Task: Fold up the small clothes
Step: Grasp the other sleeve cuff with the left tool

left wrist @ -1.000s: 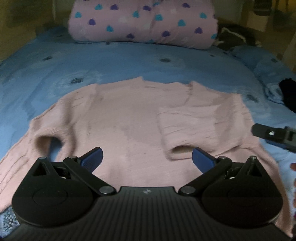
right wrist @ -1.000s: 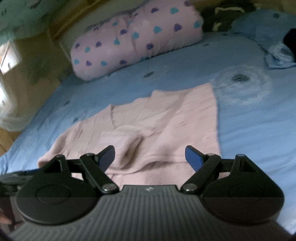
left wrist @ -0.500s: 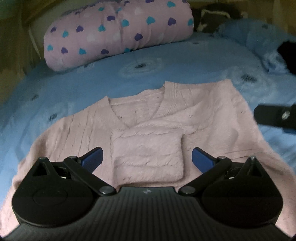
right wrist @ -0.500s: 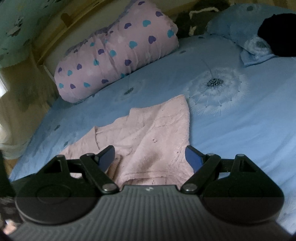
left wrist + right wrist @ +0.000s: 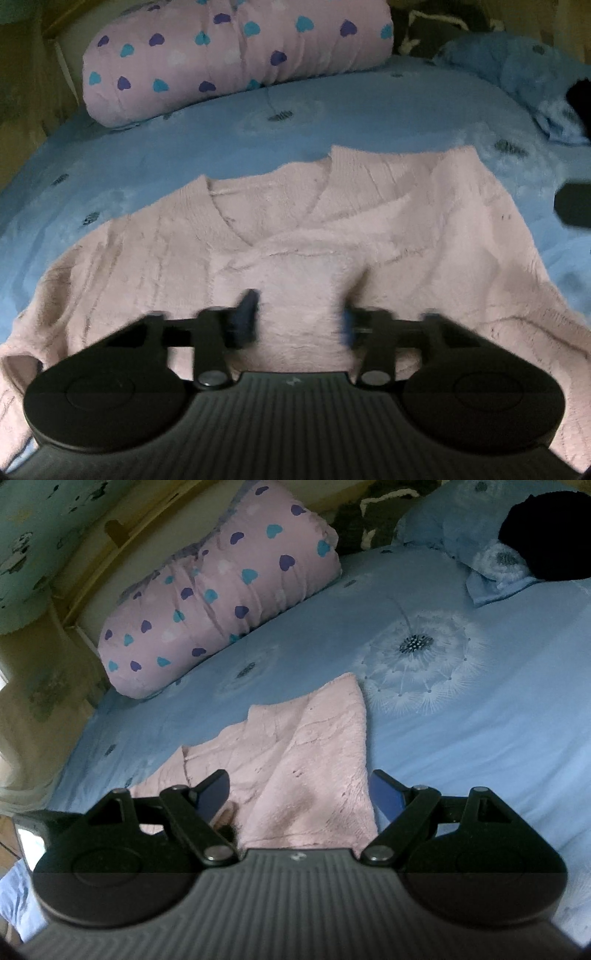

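We see one pink sweater [image 5: 155, 258] lying flat on the blue bedsheet [image 5: 221, 147]. The left gripper [image 5: 299, 317] is closing, its jaws astride the folded-in sleeve [image 5: 303, 280]; whether they grip it we cannot tell. The right gripper [image 5: 299, 790] stands wide open above the sweater's edge, holding nothing. Only the right view shows the dandelion print [image 5: 417, 664]. One heart-patterned pillow [image 5: 236, 55] lies beyond.

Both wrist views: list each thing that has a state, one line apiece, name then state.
Sweater: spread flat on the bed, one sleeve folded across the chest.
Folded sleeve: lying between the left jaws.
Left gripper: jaws closing around the sleeve, blurred; contact not clear.
Right gripper: jaws open, over the sweater's edge, holding nothing.
Heart pillow: resting at the head of the bed.
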The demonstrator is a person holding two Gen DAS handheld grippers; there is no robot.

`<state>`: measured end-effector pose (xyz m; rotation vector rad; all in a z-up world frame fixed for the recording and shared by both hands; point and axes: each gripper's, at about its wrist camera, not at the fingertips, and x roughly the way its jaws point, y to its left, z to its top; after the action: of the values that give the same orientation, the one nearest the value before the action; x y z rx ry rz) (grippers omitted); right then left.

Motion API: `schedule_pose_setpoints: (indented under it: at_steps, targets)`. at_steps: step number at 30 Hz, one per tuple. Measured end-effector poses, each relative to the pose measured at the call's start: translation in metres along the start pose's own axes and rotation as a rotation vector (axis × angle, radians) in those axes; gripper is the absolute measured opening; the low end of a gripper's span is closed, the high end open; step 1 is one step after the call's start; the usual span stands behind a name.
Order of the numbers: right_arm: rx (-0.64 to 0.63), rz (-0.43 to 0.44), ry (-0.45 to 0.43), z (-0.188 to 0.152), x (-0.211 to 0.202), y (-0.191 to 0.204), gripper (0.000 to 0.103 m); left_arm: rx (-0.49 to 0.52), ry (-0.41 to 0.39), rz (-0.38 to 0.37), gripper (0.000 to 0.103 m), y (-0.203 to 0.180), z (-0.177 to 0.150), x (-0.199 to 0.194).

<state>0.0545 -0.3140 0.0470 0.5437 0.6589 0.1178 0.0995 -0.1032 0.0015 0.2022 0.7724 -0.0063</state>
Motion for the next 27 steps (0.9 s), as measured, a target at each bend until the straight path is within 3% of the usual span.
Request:
schedule_pose_setpoints:
  at_steps: [3, 7, 14, 18, 23, 27]
  targets:
    - [-0.007, -0.004, 0.003, -0.001, 0.001, 0.002, 0.084, -0.08, -0.023, -0.028, 0.032, 0.024, 0.005, -0.012]
    - [-0.019, -0.008, 0.012, -0.003, 0.003, 0.002, 0.084, -0.119, -0.052, 0.008, 0.032, 0.056, 0.006, -0.022]
    - [-0.034, -0.023, 0.04, -0.006, 0.008, 0.003, 0.084, -0.232, 0.006, 0.092, 0.033, 0.127, -0.011, -0.007]
    - [-0.051, -0.037, 0.057, -0.007, 0.013, 0.004, 0.084, -0.342, 0.028, 0.016, 0.035, 0.162, -0.024, -0.007]
    - [-0.074, -0.045, 0.084, -0.011, 0.019, 0.007, 0.084, -0.413, 0.018, -0.079, 0.059, 0.178, -0.031, -0.019]
    - [-0.083, -0.045, 0.087, -0.012, 0.02, 0.008, 0.084, -0.423, -0.02, -0.148, 0.068, 0.178, -0.035, -0.029]
